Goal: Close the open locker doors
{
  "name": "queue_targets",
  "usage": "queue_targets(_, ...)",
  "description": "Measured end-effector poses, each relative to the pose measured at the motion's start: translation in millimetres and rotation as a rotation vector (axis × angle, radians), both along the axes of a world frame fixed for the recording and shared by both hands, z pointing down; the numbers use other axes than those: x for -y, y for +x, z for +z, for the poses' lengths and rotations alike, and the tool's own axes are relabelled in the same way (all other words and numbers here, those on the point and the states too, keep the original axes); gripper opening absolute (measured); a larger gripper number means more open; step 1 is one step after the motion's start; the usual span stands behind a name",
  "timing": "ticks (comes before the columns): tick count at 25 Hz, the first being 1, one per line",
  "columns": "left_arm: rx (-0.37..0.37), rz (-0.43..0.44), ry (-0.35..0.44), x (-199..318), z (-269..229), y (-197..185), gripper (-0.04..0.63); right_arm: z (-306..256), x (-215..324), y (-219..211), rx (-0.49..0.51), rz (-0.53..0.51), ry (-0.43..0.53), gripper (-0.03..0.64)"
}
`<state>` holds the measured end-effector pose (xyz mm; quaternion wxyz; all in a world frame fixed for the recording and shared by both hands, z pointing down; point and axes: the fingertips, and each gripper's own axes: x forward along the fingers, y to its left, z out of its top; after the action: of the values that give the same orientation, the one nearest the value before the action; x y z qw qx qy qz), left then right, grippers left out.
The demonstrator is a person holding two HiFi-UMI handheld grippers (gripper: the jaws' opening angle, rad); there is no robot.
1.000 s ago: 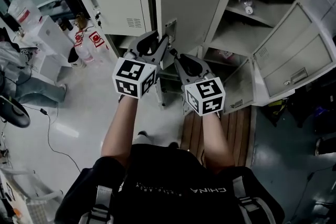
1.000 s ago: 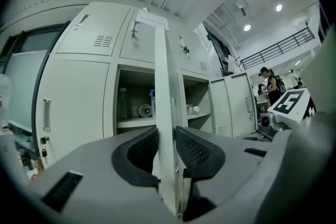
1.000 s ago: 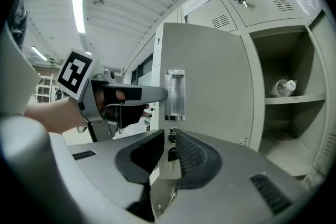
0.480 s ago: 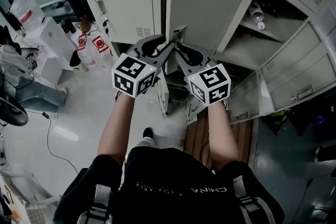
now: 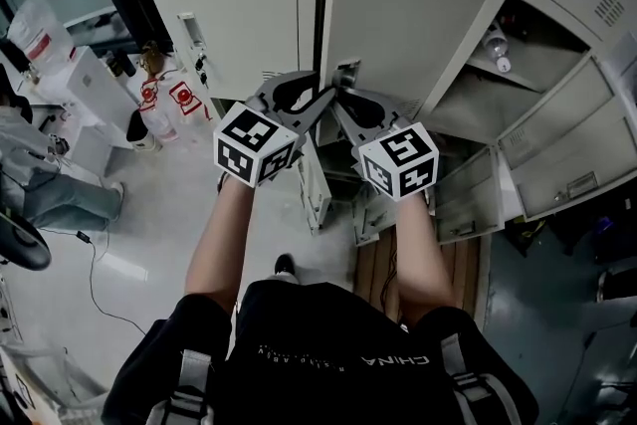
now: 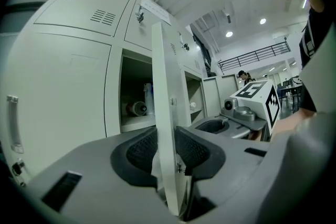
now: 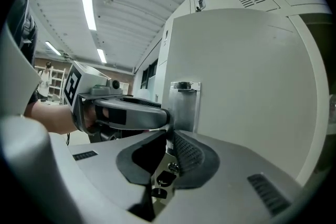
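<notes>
A pale grey locker door (image 5: 403, 20) stands open in the middle of the locker bank. Both grippers meet at its free edge beside the metal latch plate (image 5: 347, 73). My left gripper (image 5: 324, 95) is shut on the door's edge (image 6: 164, 113), with a ribbed pad pressed on each face. My right gripper (image 5: 340, 97) has just been closing its jaws, with the same edge between them just below the latch plate (image 7: 184, 105). In the right gripper view its pads (image 7: 186, 152) bear on the door (image 7: 247, 76).
More doors hang open at the right (image 5: 567, 164) and lower right (image 5: 468, 204), and a small one (image 5: 315, 184) below my hands. A bottle (image 5: 495, 47) lies on a shelf. A closed locker (image 5: 239, 5) is at the left. Bottles (image 5: 149, 109) stand on the floor.
Both grippers have moved forward toward the lockers together with the door's edge. The door now looks broader and nearer to its frame.
</notes>
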<state>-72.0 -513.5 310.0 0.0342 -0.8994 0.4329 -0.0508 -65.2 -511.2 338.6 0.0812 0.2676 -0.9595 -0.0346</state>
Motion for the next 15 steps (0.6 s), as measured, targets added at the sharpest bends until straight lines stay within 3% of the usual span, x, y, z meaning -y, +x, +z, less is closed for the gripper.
queue_targets(7,0.058,-0.028,0.056,19.4,-0.3,-22.3,0.107,-1.3,23.0,-15.2,0.003,0.048,-0.016,0.057)
queue_targets(15,0.040,-0.044,0.018,38.6,17.7,-45.3,0.107,-1.8,57.6,-30.4,-0.003,0.140,-0.022,0.054)
